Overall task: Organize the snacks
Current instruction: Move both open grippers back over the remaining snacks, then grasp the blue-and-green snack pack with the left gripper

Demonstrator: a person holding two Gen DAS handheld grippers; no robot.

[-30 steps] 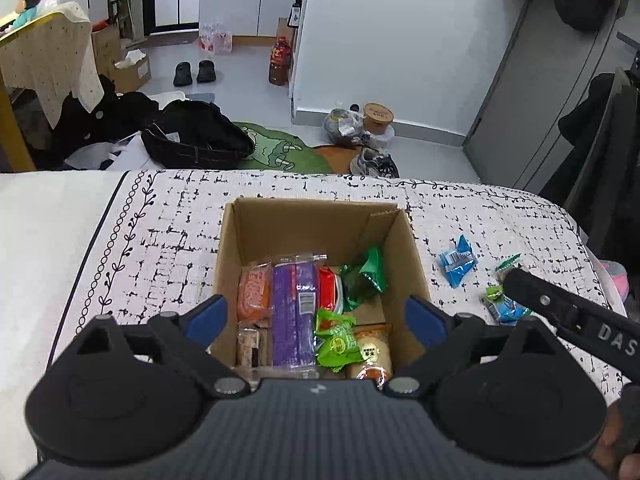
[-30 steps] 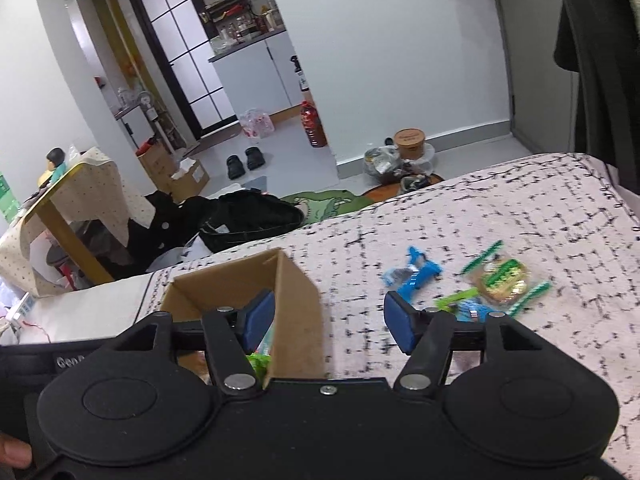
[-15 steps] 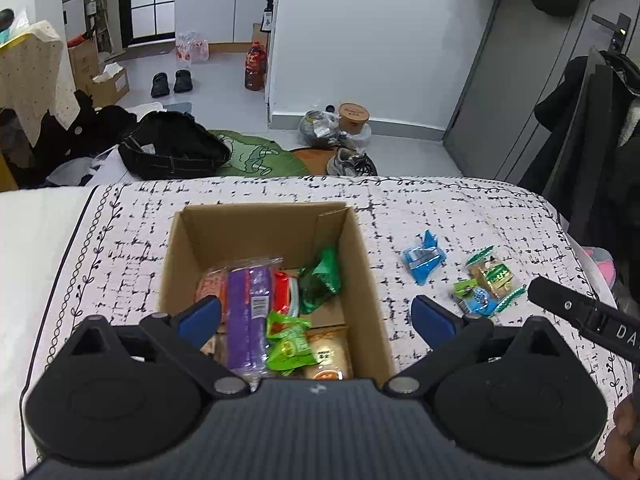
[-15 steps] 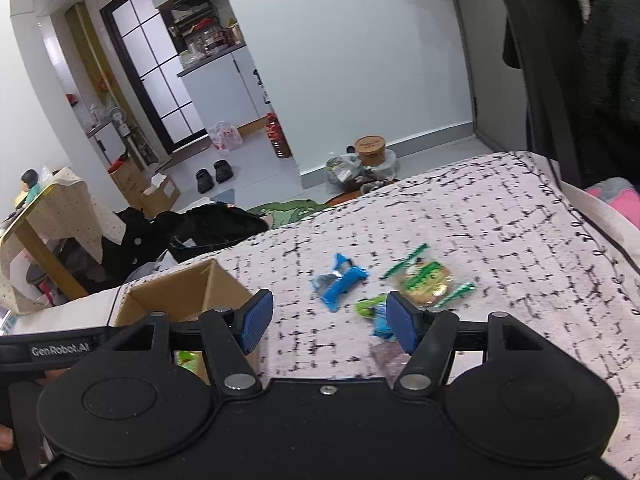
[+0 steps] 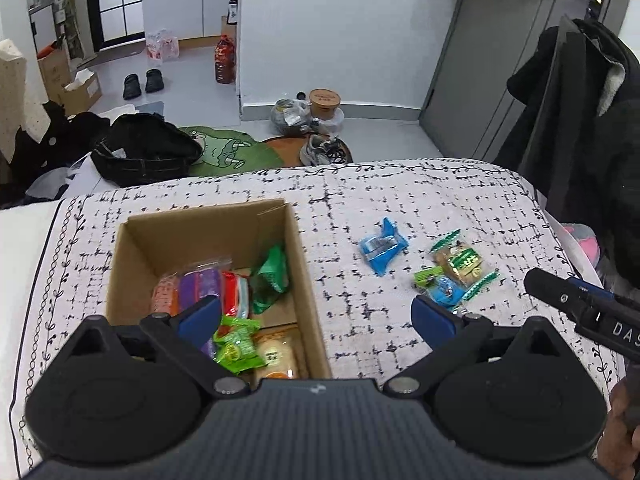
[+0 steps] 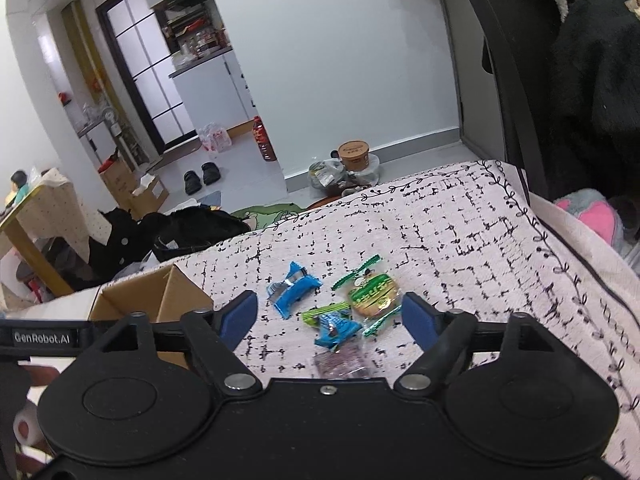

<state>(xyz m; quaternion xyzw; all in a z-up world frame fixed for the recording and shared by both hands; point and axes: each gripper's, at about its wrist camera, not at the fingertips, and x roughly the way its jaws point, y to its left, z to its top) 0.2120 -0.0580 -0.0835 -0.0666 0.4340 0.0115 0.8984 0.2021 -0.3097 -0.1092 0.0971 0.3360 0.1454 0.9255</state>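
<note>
A cardboard box (image 5: 304, 264) holding several snack packets sits on the patterned cloth; it also shows in the right wrist view (image 6: 160, 292). Loose snacks lie to its right: a blue packet (image 5: 382, 249) (image 6: 292, 294), a green-wrapped round cookie (image 5: 460, 262) (image 6: 374, 294), a small blue and green packet (image 5: 440, 290) (image 6: 334, 326) and a purplish packet (image 6: 340, 364). My left gripper (image 5: 316, 318) is open and empty above the box's right wall. My right gripper (image 6: 330, 316) is open and empty just above the loose snacks; its arm shows at the left wrist view's right edge (image 5: 580, 308).
The cloth-covered surface (image 6: 460, 240) ends at a far edge above the floor. Dark coats (image 5: 580, 140) hang at the right. A black bag (image 5: 144, 152), shoes and boxes lie on the floor beyond.
Both grippers have moved to the right. The box has slid left in both views, and the loose snacks now sit between the right gripper's fingers. Both stay open.
</note>
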